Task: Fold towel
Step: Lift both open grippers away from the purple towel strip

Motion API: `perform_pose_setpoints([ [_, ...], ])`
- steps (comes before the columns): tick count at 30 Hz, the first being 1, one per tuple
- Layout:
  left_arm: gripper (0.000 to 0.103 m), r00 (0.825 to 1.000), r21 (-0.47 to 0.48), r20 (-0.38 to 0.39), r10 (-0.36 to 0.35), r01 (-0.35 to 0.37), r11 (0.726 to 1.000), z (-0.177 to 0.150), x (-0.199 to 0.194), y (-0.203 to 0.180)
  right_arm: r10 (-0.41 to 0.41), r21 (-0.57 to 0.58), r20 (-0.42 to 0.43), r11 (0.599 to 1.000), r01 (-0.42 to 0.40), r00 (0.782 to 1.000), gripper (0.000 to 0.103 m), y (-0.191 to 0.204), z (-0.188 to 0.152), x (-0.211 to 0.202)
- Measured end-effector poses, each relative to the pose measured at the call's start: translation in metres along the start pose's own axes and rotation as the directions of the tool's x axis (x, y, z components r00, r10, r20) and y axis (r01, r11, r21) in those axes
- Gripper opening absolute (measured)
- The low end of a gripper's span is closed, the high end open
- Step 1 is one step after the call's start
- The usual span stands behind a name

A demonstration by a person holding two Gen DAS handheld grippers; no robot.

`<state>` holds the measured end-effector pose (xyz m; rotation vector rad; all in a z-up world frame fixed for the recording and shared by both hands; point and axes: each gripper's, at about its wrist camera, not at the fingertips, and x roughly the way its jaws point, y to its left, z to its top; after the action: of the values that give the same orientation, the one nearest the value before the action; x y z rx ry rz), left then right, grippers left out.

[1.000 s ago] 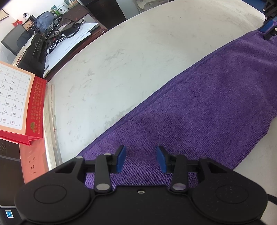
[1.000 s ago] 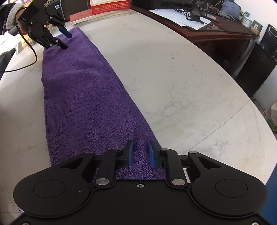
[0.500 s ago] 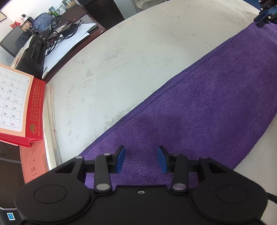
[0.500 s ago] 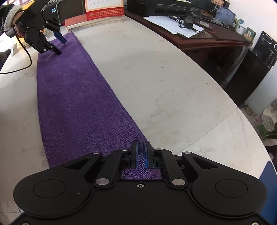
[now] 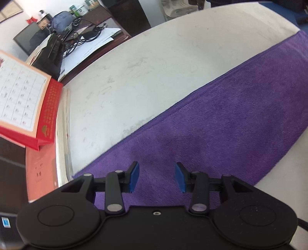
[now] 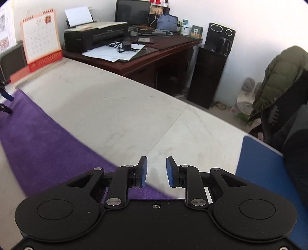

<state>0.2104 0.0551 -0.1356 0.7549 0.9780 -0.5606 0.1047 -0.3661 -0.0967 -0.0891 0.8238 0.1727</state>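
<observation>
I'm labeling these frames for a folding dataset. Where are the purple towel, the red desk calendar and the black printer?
purple towel (image 5: 221, 125), left wrist view, middle of its flat upper face.
red desk calendar (image 5: 21, 100), left wrist view, its white date grid.
black printer (image 6: 96, 39), right wrist view, its front panel.

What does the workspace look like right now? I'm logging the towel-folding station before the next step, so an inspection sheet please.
Surface: pale stone-look table, scuffed, with a seam line.
Job's things: purple towel lying flat as a long strip.
Clutter: red desk calendar on stacked books at the table's end.
Grippers: left gripper open over the towel's end, holding nothing; right gripper open above the towel's edge, holding nothing.
Cables: black leads tangled on the wooden desk beside papers.
Surroundings: printer, monitor, black water dispenser, green jacket on a chair.
</observation>
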Motion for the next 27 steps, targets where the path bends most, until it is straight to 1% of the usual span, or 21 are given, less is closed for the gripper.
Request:
perform_pose_setpoints([
  [2, 0.038, 1.000, -0.019, -0.007, -0.010, 0.010, 1.000, -0.004, 0.002, -0.003, 0.077, 0.009, -0.015, 0.997, -0.077, 0.997, 0.021, 0.020, -0.011, 0.001],
  [3, 0.038, 1.000, -0.028, -0.013, -0.008, 0.007, 1.000, -0.006, 0.004, -0.004, 0.098, 0.009, -0.023, 0.995, -0.098, 0.995, 0.021, 0.029, -0.016, 0.005],
  [6, 0.038, 1.000, -0.087, 0.000, -0.023, 0.023, 0.996, -0.013, 0.004, 0.002, 0.117, 0.066, -0.036, 0.991, -0.114, 0.993, 0.021, 0.037, -0.028, 0.017],
  [8, 0.038, 1.000, -0.117, 0.002, -0.021, 0.021, 0.993, -0.019, 0.004, 0.009, 0.086, 0.090, -0.046, 0.993, -0.081, 0.995, 0.021, 0.033, -0.033, 0.019],
  [11, 0.039, 1.000, -0.136, -0.003, 0.007, -0.007, 0.991, -0.029, 0.004, 0.018, 0.027, 0.131, -0.071, 0.991, -0.018, 0.997, 0.021, 0.017, -0.044, 0.013],
  [14, 0.039, 0.997, -0.178, -0.035, 0.065, -0.070, 0.982, -0.042, 0.003, 0.031, -0.041, 0.171, -0.098, 0.984, 0.057, 0.994, 0.021, -0.003, -0.057, 0.005],
  [17, 0.038, 0.991, -0.205, -0.064, 0.117, -0.128, 0.970, -0.052, -0.004, 0.040, -0.127, 0.169, -0.124, 0.975, 0.147, 0.984, 0.021, -0.008, -0.059, -0.002],
  [18, 0.038, 0.990, -0.213, -0.063, 0.126, -0.137, 0.967, -0.054, -0.009, 0.040, -0.130, 0.185, -0.112, 0.971, 0.149, 0.985, 0.021, -0.006, -0.058, -0.009],
  [20, 0.038, 0.990, -0.225, -0.042, 0.131, -0.137, 0.965, -0.060, -0.023, 0.038, -0.117, 0.169, -0.078, 0.977, 0.129, 0.990, 0.021, 0.006, -0.055, -0.019],
  [22, 0.038, 0.993, -0.232, -0.012, 0.119, -0.119, 0.966, -0.061, -0.031, 0.031, -0.082, 0.155, -0.054, 0.984, 0.089, 0.995, 0.021, 0.025, -0.051, -0.024],
  [24, 0.038, 0.995, -0.234, 0.015, 0.095, -0.089, 0.968, -0.058, -0.033, 0.021, -0.018, 0.151, -0.033, 0.988, 0.023, 0.999, 0.021, 0.051, -0.048, -0.022],
  [25, 0.038, 0.996, -0.236, 0.026, 0.082, -0.073, 0.969, -0.057, -0.031, 0.016, 0.003, 0.147, -0.031, 0.989, 0.002, 1.000, 0.021, 0.059, -0.049, -0.019],
  [27, 0.038, 0.998, -0.232, 0.047, 0.048, -0.036, 0.972, -0.050, -0.028, 0.002, 0.065, 0.133, -0.031, 0.989, -0.061, 0.997, 0.021, 0.087, -0.048, -0.008],
])
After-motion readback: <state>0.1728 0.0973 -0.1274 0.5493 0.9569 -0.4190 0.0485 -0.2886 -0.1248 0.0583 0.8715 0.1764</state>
